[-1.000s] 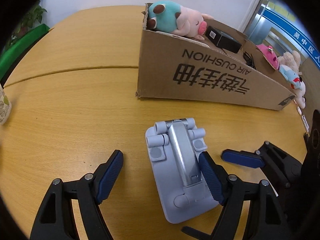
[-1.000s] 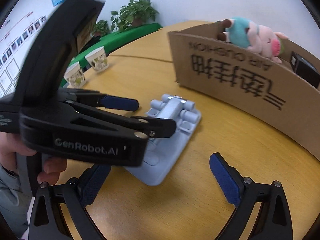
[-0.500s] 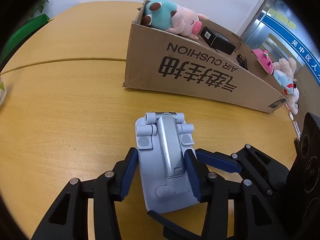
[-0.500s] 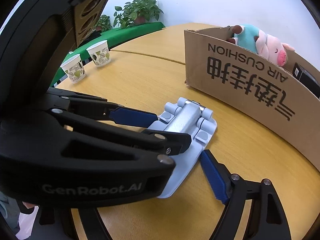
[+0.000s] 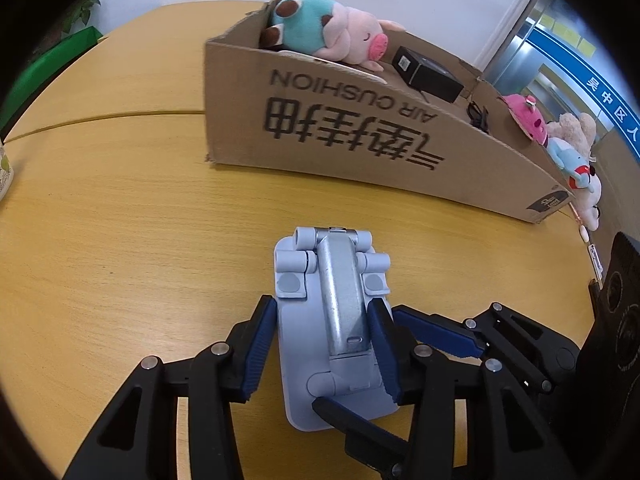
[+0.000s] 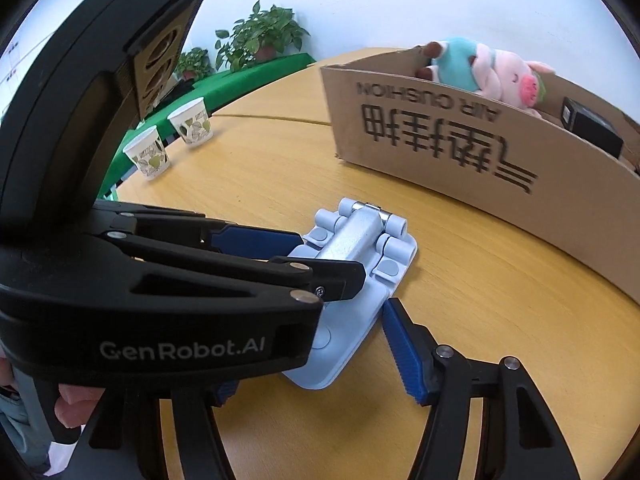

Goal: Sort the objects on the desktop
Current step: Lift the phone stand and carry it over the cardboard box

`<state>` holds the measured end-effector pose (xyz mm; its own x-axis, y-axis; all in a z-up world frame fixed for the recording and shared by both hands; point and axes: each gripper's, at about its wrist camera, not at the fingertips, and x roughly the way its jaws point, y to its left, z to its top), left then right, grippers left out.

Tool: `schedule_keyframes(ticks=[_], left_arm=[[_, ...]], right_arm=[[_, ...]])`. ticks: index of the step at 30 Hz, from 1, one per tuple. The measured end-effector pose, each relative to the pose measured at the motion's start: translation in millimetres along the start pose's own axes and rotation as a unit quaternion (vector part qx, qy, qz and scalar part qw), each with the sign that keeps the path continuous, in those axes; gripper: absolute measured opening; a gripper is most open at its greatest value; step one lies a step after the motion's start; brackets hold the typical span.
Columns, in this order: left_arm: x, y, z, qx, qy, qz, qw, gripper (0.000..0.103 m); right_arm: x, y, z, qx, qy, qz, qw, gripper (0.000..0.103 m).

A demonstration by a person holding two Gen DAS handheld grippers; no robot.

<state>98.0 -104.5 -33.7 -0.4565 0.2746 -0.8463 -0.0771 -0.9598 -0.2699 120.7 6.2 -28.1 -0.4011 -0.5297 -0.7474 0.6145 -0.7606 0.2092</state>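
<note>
Phone stand (image 5: 334,344) flat on the wooden surface (image 5: 120,240), gripped from two sides.

Largest is the surface, then the cardboard box (image 5: 360,140) lying well beyond the stand, with a plush pig (image 5: 332,32) and a black box (image 5: 426,74) inside. The left hand-held gripper (image 5: 324,350) has its blue pads pressed on both long edges of the pale blue stand, jaws about half apart. The right hand-held gripper (image 6: 312,356) comes in from the side, its jaws closing with the stand's near end between them; one pad lies at the stand's edge, the other is hidden. Two paper cups (image 6: 172,144) stand near the far rim.
</note>
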Motion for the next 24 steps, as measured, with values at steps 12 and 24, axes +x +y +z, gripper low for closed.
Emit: schedule_keyframes(ticks=[12,24], left_arm=[[-31,-71,25,0.048,-0.051,-0.009,0.9975,0.045],[-71,-134,97,0.096,-0.121,-0.021,0.9877,0.046]], right_arm=[[-66,-35,2,0.025,-0.061,-0.022,0.998,0.061],[-138,-69,54,0.003,-0.149,-0.068,0.986,0.059]])
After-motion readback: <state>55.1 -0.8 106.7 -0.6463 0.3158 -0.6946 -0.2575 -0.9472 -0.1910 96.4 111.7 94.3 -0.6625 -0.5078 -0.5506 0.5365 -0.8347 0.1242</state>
